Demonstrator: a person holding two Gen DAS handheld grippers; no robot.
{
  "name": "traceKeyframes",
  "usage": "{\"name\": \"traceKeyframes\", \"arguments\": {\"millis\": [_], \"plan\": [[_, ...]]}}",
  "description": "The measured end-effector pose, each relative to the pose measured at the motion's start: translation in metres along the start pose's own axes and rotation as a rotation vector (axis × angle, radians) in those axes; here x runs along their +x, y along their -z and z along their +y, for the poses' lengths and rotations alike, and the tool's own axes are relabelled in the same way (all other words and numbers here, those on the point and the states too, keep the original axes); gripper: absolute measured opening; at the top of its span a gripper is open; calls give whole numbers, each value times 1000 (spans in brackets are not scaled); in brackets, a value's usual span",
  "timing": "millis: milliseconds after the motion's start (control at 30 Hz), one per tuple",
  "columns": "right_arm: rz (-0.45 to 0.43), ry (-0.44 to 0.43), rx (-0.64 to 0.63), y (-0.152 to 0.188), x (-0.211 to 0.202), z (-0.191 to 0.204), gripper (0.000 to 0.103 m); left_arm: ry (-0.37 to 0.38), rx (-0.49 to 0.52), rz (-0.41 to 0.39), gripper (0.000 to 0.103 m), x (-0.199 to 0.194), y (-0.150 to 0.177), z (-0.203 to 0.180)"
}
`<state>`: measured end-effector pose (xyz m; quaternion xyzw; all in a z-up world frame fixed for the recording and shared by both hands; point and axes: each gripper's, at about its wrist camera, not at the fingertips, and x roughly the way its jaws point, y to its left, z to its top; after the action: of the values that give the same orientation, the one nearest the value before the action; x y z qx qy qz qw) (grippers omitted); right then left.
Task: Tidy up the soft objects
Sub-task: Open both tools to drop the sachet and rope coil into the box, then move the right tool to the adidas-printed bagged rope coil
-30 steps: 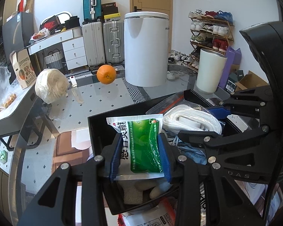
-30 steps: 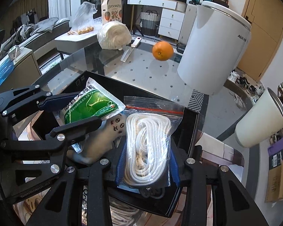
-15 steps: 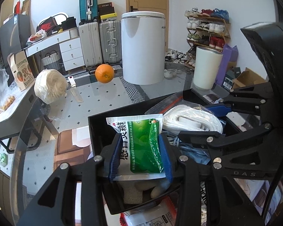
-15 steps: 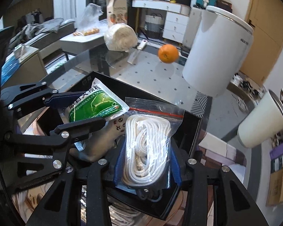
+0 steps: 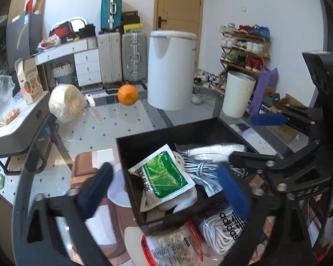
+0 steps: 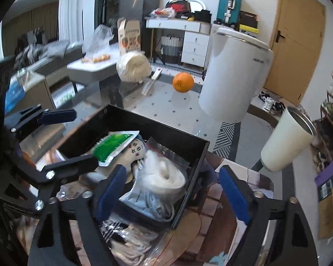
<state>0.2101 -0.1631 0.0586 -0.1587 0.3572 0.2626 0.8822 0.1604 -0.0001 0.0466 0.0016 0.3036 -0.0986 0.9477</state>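
Spreading both claws wide now, I am hanging over the black bin (image 5: pixel 166 133) on the glass worktop (image 5: pixel 133 119). My left claw (image 5: pixel 164 186) is opening, its blue pads (image 5: pixel 233 190) standing well apart with nothing pressed between them; the green packet (image 5: pixel 164 175) is lying loose below, tilted on top of the pile inside the bin, clear of both pads. My right claw (image 6: pixel 171 190) is opening too, its pads either side of the bin's near corner, and the bagged white rope (image 6: pixel 164 175) is sitting in the bin between them, touched by neither. Beside that bag, the pale cloth doll (image 6: pixel 133 153) is resting under the green packet's corner, and a coil of grey cable (image 5: pixel 199 166) is lying next to them. In front of the bin, outside it, a striped bag with lettering (image 5: pixel 224 228) and a red-edged packet (image 5: pixel 173 246) are waiting on the worktop. Farther back an orange (image 5: pixel 127 94), a ball of cream yarn (image 5: pixel 65 102) and a white cup (image 5: pixel 238 95) are standing well apart from the bin.
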Motion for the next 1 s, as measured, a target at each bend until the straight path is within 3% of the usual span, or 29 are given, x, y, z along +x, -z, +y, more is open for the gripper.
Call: {"name": "traceKeyframes", "arguments": {"millis": [133,567,1000], "plan": [[-34,-3,50,12,-19,0,102,2,-24,-24,103,-14,6,2],[-102,-44,139,54,-57,10,102,-46,-45,-59,103,-48,31,1],[-42,-58,141,73,-47,21,102,-77,-60,-11,103,-47,54,4]]}}
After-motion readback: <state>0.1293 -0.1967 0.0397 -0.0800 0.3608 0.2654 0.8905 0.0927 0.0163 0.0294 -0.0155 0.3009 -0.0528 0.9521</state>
